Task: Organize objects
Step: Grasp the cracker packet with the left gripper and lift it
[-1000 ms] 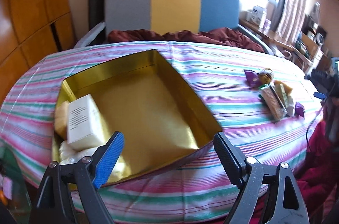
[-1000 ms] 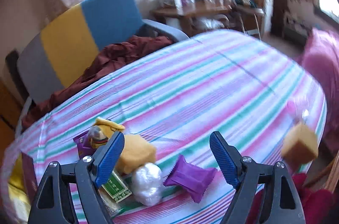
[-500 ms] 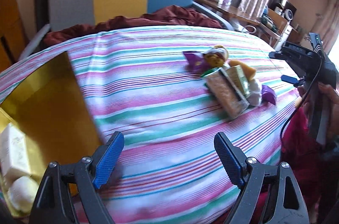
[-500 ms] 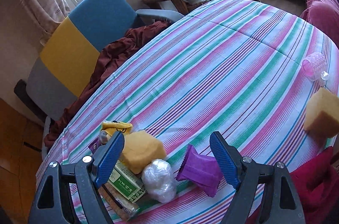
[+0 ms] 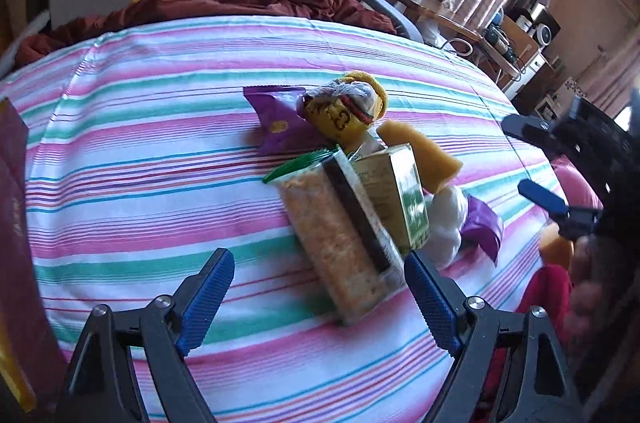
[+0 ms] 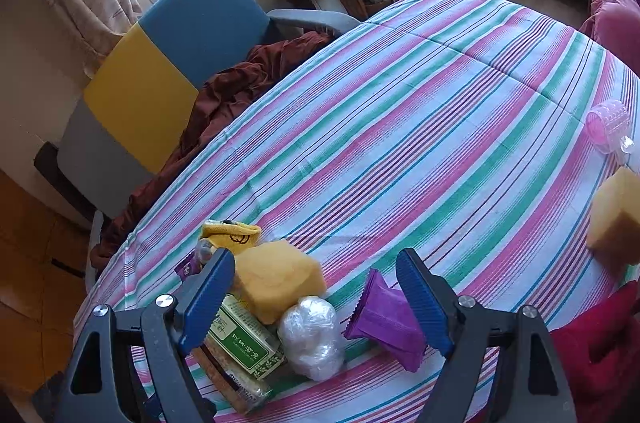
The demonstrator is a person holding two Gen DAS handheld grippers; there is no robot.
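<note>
A pile of small items lies on the striped tablecloth (image 5: 140,151): a long clear cracker pack (image 5: 340,243), a green box (image 5: 396,195), a white plastic-wrapped lump (image 6: 312,335), a yellow sponge (image 6: 276,279), purple packets (image 5: 280,119) (image 6: 388,319) and a yellow pouch (image 5: 348,111). My left gripper (image 5: 316,295) is open and empty, just in front of the cracker pack. My right gripper (image 6: 316,295) is open and empty, above the white lump, the sponge and a purple packet. The right gripper also shows in the left wrist view (image 5: 560,167) at the right.
The dark red wall of the gold box (image 5: 12,223) stands at the far left. A second yellow sponge (image 6: 616,219) and a pink roller (image 6: 608,127) lie near the table's right edge. A striped chair (image 6: 160,79) with a maroon cloth stands behind the table.
My left gripper has swung right from the gold box to the pile of items. My right gripper has moved slightly closer to the pile. Both stay open.
</note>
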